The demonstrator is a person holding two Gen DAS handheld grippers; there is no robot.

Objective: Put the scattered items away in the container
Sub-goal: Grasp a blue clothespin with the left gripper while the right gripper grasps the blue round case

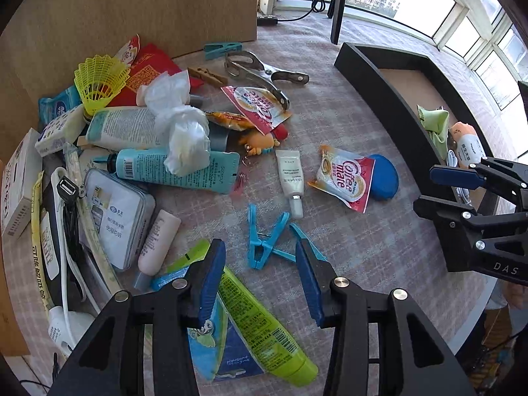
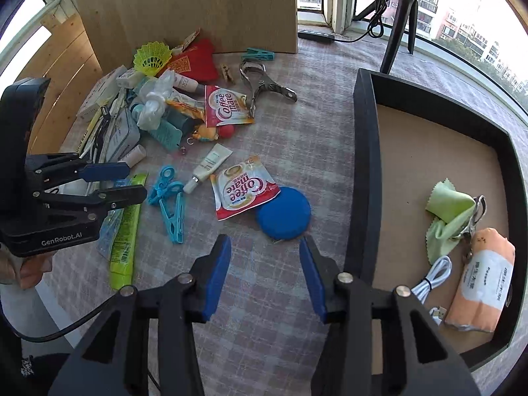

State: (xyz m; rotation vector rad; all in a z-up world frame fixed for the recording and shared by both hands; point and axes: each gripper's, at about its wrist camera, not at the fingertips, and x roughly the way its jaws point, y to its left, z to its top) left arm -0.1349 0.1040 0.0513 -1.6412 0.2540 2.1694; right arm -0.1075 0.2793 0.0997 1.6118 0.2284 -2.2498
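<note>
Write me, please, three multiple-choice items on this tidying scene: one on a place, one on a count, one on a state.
1. Where does the green cloth lie?
A. in the black container
B. on the blue disc
C. under the shuttlecock

2. How many Coffee mate sachets show?
A. one
B. two
C. four

3. How is the right gripper?
A. shut on a peg
B. shut on the disc
C. open, holding nothing

Key: 1 A, it rests on the container's floor; 2 B, one sachet beside the disc, another by the pile; 3 C, only tablecloth shows between its fingers.
</note>
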